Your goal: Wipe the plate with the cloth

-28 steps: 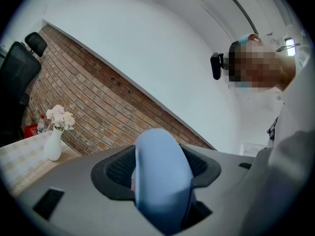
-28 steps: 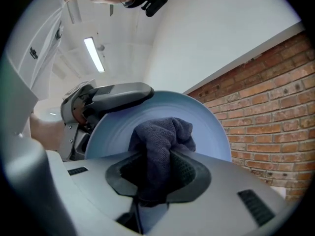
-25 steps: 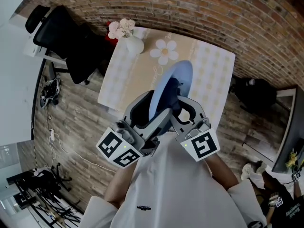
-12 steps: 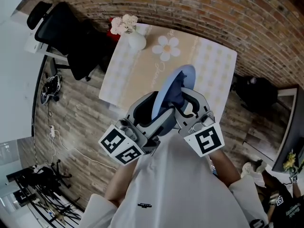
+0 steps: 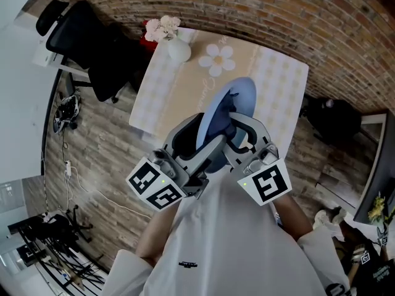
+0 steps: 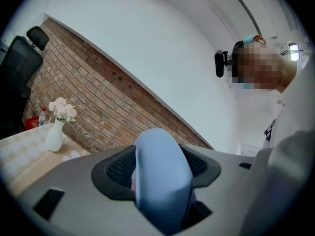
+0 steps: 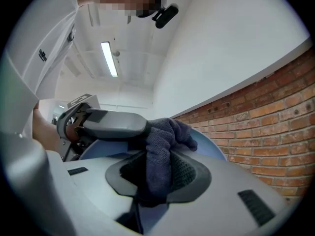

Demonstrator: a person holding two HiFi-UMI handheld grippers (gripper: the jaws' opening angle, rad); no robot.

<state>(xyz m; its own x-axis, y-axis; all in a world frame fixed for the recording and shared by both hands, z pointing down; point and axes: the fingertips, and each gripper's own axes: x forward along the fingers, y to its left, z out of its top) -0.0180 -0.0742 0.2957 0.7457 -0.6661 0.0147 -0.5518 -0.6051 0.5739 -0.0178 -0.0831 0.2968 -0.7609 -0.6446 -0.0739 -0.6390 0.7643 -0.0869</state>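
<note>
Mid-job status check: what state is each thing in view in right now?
plate: held tilted on edge above the table
cloth: bunched, against the plate's face
left gripper: shut on plate
right gripper: shut on cloth
vase: upright on table, holding flowers

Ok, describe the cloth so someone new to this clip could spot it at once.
Above the checked table, the left gripper holds a pale blue plate on edge. The cloth is the dark navy knitted wad pinched in the right gripper, against the plate's face. It is the only dark, soft thing there.
</note>
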